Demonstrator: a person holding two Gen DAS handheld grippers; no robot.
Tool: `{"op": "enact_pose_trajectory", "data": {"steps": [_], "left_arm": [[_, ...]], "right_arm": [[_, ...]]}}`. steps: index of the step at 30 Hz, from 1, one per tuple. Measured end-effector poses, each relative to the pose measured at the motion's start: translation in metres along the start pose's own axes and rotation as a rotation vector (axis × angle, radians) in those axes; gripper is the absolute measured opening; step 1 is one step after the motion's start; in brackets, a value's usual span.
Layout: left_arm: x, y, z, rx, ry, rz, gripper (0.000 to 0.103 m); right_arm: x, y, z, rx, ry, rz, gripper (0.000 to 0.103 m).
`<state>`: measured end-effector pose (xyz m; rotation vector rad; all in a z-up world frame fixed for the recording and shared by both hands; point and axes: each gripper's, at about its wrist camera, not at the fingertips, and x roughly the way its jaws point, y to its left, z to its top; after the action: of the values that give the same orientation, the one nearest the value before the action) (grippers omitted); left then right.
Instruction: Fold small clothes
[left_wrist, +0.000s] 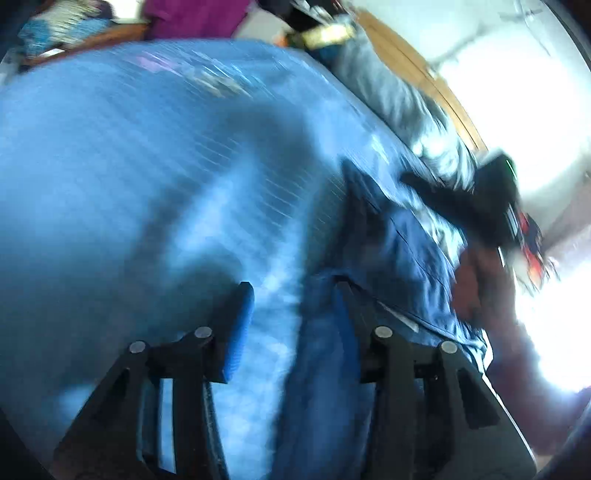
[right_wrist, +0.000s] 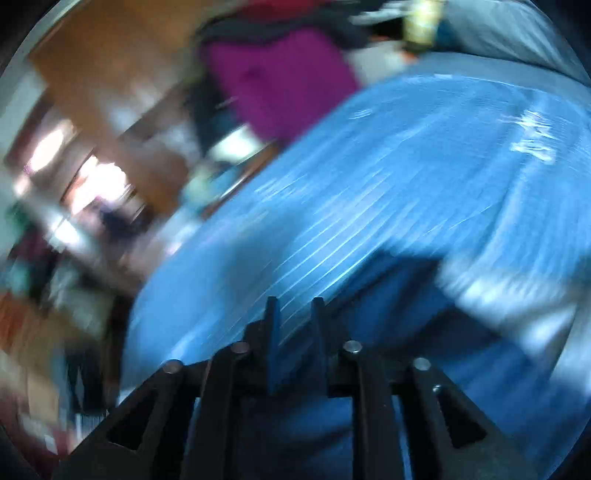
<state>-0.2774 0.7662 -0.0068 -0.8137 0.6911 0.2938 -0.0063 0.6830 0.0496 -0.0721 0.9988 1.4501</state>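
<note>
The left hand-held gripper (left_wrist: 291, 306) stands open over the light blue surface (left_wrist: 129, 166), a dark blue garment (left_wrist: 399, 251) lying at its 2 o'clock, touching its right finger (left_wrist: 345, 314).

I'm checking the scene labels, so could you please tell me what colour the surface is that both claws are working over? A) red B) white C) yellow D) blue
D: in both wrist views a blue striped sheet fills the area ahead of the left claw and the right claw, with a darker blue garment lying on it.
</note>
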Motion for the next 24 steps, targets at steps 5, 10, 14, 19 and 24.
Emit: {"op": "enact_pose_trajectory", "data": {"steps": [5, 10, 14, 19, 24], "left_arm": [[-0.049, 0.028, -0.007, -0.083, -0.053, -0.012, 0.047], [-0.052, 0.041, -0.033, -0.134, 0.004, -0.015, 0.049], [-0.061, 0.032, -0.045, -0.111, 0.015, -0.018, 0.051], [-0.071, 0.042, -0.058, -0.081, 0.065, -0.034, 0.052], [-0.077, 0.05, -0.078, -0.096, 0.149, -0.134, 0.055]], "right_arm": [[0.045, 0.041, -0.061, -0.099, 0.214, 0.067, 0.023], [0.096, 0.036, -0.038, -0.021, 0.175, 0.092, 0.005], [0.061, 0.042, -0.011, 0.03, 0.068, 0.059, 0.021], [-0.092, 0.037, -0.041, 0.083, -0.123, -0.03, 0.048], [-0.254, 0.031, -0.172, 0.197, -0.157, -0.275, 0.048]]}}
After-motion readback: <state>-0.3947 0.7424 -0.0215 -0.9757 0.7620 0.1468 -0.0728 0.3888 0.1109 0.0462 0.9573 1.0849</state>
